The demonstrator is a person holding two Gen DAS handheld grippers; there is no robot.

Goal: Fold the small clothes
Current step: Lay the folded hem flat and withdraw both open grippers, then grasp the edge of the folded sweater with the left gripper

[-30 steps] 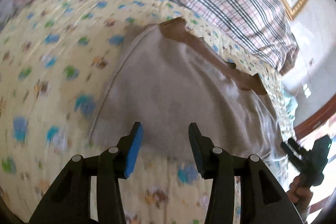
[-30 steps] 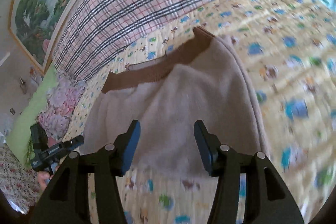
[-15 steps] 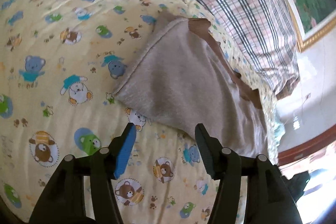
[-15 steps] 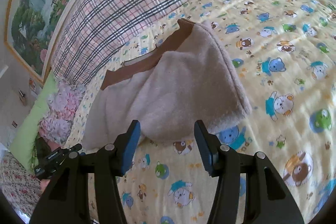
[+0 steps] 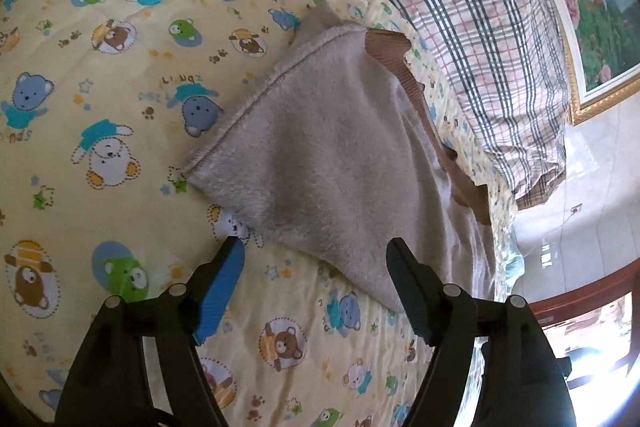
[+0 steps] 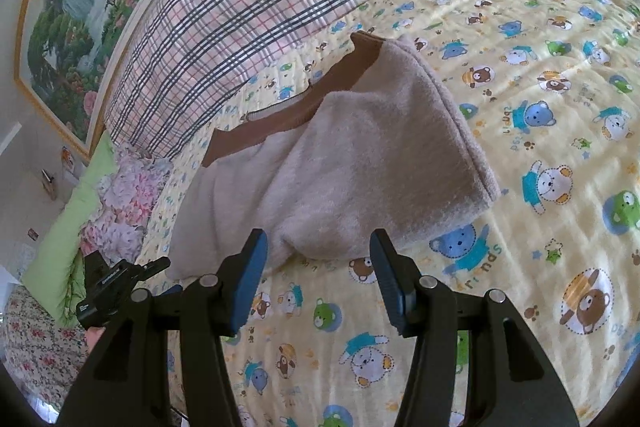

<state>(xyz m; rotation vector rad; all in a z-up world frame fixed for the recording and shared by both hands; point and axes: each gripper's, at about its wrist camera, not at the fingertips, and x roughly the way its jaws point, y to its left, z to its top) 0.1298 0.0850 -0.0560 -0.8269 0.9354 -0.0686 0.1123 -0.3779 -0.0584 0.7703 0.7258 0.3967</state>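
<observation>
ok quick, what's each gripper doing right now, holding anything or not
Left gripper: jaws opening, nothing between them, just short of the beige garment.
Right gripper: open, holding nothing, close to the garment's near edge.

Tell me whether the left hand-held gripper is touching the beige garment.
Apart. The left wrist view shows the left hand-held gripper, jaws opening, short of the beige garment, with yellow bedsheet visible between both fingertips and its edge.

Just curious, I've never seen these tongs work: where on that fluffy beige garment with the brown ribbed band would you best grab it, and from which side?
Probably the fluffy beige garment at its near folded edge, approached from the bed's near side. That edge bulges slightly off the yellow bear-print sheet straight ahead of the open right gripper. The left gripper, jaws opening with nothing between them, faces the near corner.
</observation>
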